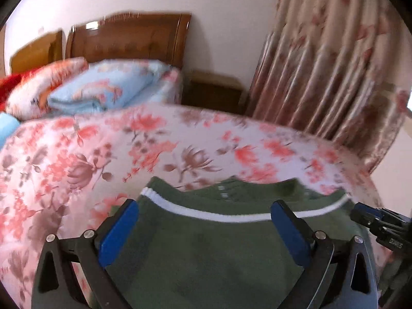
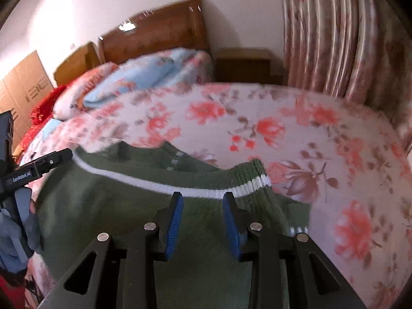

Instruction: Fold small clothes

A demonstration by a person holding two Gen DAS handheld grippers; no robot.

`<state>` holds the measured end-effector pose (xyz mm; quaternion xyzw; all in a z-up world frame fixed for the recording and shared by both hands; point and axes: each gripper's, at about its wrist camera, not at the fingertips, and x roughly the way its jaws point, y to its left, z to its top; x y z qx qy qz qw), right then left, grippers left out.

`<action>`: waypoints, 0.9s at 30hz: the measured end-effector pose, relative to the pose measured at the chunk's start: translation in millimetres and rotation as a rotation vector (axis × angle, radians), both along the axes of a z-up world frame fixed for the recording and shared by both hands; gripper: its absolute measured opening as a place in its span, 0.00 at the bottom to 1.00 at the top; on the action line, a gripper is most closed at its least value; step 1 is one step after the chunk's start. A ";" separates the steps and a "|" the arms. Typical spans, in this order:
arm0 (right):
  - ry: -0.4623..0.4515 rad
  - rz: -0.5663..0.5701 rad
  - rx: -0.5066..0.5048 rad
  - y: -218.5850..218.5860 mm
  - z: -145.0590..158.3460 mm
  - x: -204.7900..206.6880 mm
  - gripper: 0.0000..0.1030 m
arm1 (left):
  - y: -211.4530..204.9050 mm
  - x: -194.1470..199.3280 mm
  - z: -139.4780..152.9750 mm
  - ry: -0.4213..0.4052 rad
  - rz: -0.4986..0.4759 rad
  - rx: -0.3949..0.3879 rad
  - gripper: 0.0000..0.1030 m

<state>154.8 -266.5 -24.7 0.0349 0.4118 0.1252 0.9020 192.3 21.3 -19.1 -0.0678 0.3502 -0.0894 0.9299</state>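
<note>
**Green sweater on the bed, both tongs over it**

I'd keep the fold square by taking matching points near the white-striped hem. My left tongs stand wide, pads apart over the green sweater in the lower centre. My right tongs are narrower, gapped, gripping nothing I can see. The sweater lies on the floral bedspread, its ribbed cuff just above them.
</note>
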 end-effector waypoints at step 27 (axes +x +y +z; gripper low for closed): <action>-0.025 -0.138 0.153 -61.7 -11.0 -96.4 0.34 | -8.6 -56.0 -36.8 0.105 -0.077 0.051 1.00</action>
